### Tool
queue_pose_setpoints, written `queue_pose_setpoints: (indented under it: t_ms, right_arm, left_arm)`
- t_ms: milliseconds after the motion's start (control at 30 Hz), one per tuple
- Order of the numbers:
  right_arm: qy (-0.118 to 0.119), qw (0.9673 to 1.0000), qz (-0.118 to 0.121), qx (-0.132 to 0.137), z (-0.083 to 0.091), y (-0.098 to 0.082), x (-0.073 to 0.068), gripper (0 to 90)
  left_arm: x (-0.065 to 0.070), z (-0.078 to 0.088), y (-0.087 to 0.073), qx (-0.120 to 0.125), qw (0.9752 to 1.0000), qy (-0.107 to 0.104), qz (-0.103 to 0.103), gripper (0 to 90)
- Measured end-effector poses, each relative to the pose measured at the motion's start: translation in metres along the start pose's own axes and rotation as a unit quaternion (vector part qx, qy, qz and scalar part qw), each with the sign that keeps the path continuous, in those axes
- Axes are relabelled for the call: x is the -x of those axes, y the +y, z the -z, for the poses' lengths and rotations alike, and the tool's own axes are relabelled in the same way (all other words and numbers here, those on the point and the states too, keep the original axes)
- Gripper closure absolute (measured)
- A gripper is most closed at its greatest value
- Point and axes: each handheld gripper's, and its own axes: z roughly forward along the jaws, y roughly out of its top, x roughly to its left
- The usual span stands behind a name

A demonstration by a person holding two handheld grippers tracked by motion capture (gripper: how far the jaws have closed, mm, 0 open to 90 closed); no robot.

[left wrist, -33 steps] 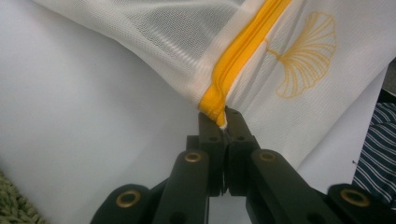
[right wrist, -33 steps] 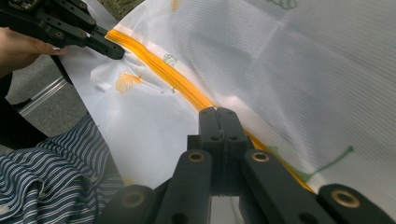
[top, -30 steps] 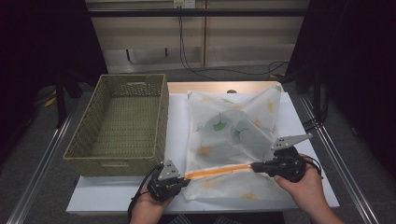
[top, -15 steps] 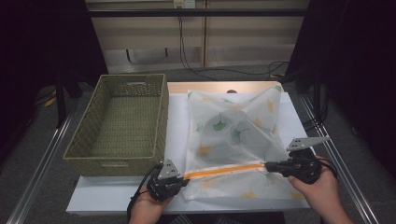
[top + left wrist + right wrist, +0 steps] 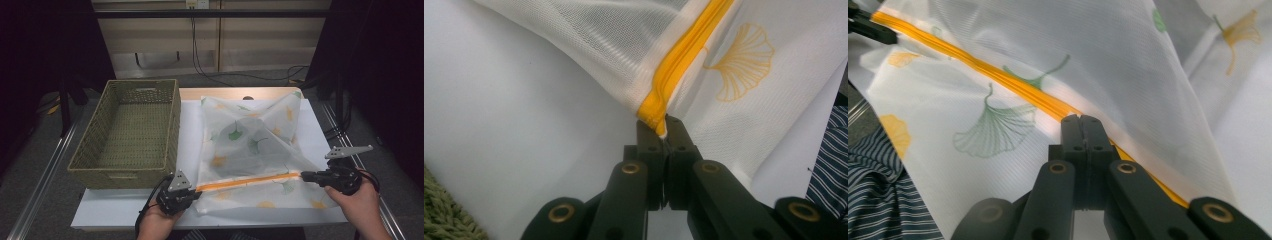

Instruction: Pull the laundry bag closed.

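Zipper [image 5: 248,180] mid-pull: left claw [image 5: 196,189] clamped on its end, right claw [image 5: 303,175] clamped on slider; next, steady pull away from left claw.

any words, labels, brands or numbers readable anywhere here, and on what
No readable text in any view.
Mesh laundry bag: printed ginkgo leaves in green and orange, no letters.
Yellow zipper: no marking to read.
Wicker basket: no label.
Left gripper and right gripper: plain black jaws, no brand visible.
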Motion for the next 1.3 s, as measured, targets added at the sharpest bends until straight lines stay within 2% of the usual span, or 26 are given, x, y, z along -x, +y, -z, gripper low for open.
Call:
queue_pose_setpoints:
  t_ms: [100, 233, 267, 533, 567, 600, 667, 700, 733, 767, 800, 833, 867, 900, 933, 1033, 1100, 1200, 1300]
  right_arm:
    - [-0.013, 0.9999, -0.004, -0.003, 0.001, -0.004, 0.005, 90.0]
    - [-0.036, 0.9993, -0.013, 0.002, 0.004, -0.010, 0.014, 90.0]
    - [-0.039, 0.9991, -0.017, 0.003, 0.005, -0.011, 0.016, 90.0]
    - [-0.077, 0.9960, -0.045, 0.003, 0.016, -0.024, 0.036, 90.0]
    - [-0.080, 0.9957, -0.046, 0.005, 0.017, -0.026, 0.039, 90.0]
    - [-0.077, 0.9957, -0.052, 0.006, 0.017, -0.027, 0.041, 90.0]
    - [-0.077, 0.9956, -0.054, 0.006, 0.017, -0.028, 0.042, 90.0]
    - [-0.079, 0.9954, -0.053, 0.005, 0.016, -0.027, 0.042, 90.0]
    - [-0.081, 0.9958, -0.043, 0.007, 0.015, -0.027, 0.041, 90.0]
    - [-0.077, 0.9962, -0.040, 0.007, 0.015, -0.026, 0.041, 90.0]
    - [-0.075, 0.9964, -0.036, 0.010, 0.015, -0.026, 0.040, 90.0]
    - [-0.070, 0.9968, -0.035, 0.011, 0.016, -0.025, 0.039, 90.0]
    - [-0.065, 0.9974, -0.027, 0.017, 0.016, -0.025, 0.040, 90.0]
    - [-0.065, 0.9974, -0.022, 0.021, 0.017, -0.025, 0.039, 90.0]
    - [-0.064, 0.9975, -0.023, 0.020, 0.018, -0.025, 0.038, 89.3]
    - [-0.059, 0.9976, -0.017, 0.031, 0.019, -0.025, 0.036, 80.7]
    - [-0.058, 0.9974, -0.011, 0.041, 0.021, -0.025, 0.035, 75.1]
    - [-0.058, 0.9969, -0.009, 0.052, 0.025, -0.025, 0.033, 66.6]
    - [-0.055, 0.9963, -0.005, 0.066, 0.029, -0.025, 0.034, 58.7]
  left_arm:
    - [-0.003, 0.002, 0.001, 0.000, 1.0000, 0.000, -0.004, 88.5]
    - [-0.004, 0.001, -0.002, 0.005, 1.0000, -0.001, 0.004, 88.5]
    - [-0.003, 0.001, -0.002, -0.004, 1.0000, 0.001, 0.000, 88.5]
    - [-0.004, 0.002, -0.001, -0.006, 1.0000, 0.002, -0.003, 88.5]
    - [-0.004, 0.002, -0.001, 0.004, 1.0000, 0.001, -0.002, 88.5]
    - [-0.005, 0.004, 0.000, -0.006, 0.9999, 0.002, -0.010, 88.4]
    - [-0.004, 0.002, 0.000, 0.004, 1.0000, 0.004, -0.003, 88.4]
    - [-0.004, 0.003, 0.000, -0.003, 1.0000, 0.003, -0.009, 88.4]
    - [-0.005, 0.003, 0.000, -0.007, 0.9999, 0.001, -0.011, 88.2]
    - [-0.006, 0.001, -0.002, 0.003, 1.0000, -0.007, -0.006, 87.7]
    - [-0.006, 0.002, -0.001, -0.004, 1.0000, -0.006, -0.004, 86.8]
    - [-0.008, 0.003, -0.002, -0.003, 0.9999, -0.012, -0.010, 85.7]
    - [-0.008, 0.004, -0.003, 0.003, 0.9999, -0.014, -0.006, 84.0]
    - [-0.008, 0.005, -0.002, -0.004, 0.9999, -0.014, -0.008, 80.2]
    - [-0.008, 0.006, -0.003, 0.002, 0.9999, -0.015, -0.005, 74.3]
    - [-0.008, 0.009, -0.004, 0.002, 0.9997, -0.024, -0.005, 65.6]
    - [-0.008, 0.010, -0.005, 0.005, 0.9996, -0.030, 0.002, 57.7]
    - [-0.009, 0.013, -0.007, 0.001, 0.9995, -0.031, 0.001, 54.2]
    - [-0.010, 0.020, -0.011, 0.015, 0.9994, -0.030, 0.006, 51.2]
